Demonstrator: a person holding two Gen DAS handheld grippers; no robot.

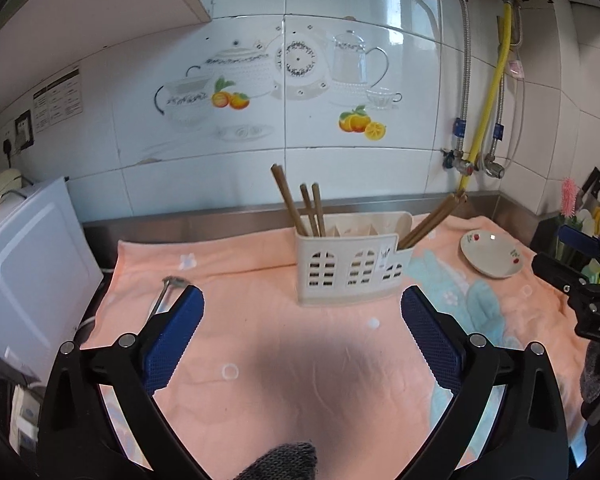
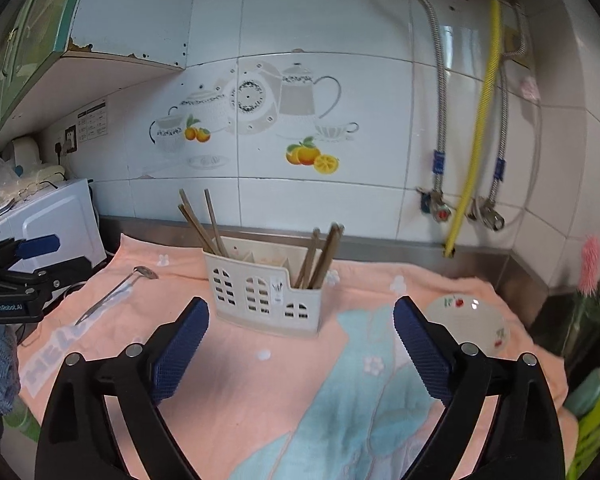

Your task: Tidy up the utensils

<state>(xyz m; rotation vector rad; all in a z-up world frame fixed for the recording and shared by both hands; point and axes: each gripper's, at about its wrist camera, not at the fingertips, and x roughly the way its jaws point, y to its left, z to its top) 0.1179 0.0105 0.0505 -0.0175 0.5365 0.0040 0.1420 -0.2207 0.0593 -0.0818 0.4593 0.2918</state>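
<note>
- Jaws of both tools stand wide apart with nothing between them: the left gripper and the right gripper both hang over the pink towel that covers the table, short of the utensil holder.
- Chopsticks already stand in the holder's left compartment, and a second bunch leans out of the low right-hand compartment. A metal spoon lies flat on the towel well to the left of the holder; it looks like the one utensil not yet put away.
- Picking the spoon up is the likely trouble. It is thin and lies flat on soft cloth, so the jaws could close on a fold of towel along with the handle, or skid off the smooth metal.
- Dragging the towel would shift the holder, which looks light and top-heavy with tall sticks, so it could tip.
- Leaning chopsticks stick out above the rim; a gripper coming in low from either side could knock them out or push the holder backward toward the wall.
- A small plate sits on the towel to the right of the holder, near the right gripper; a careless sweep could nudge it.
- Both grippers work close together, so they could collide over the holder.
</note>
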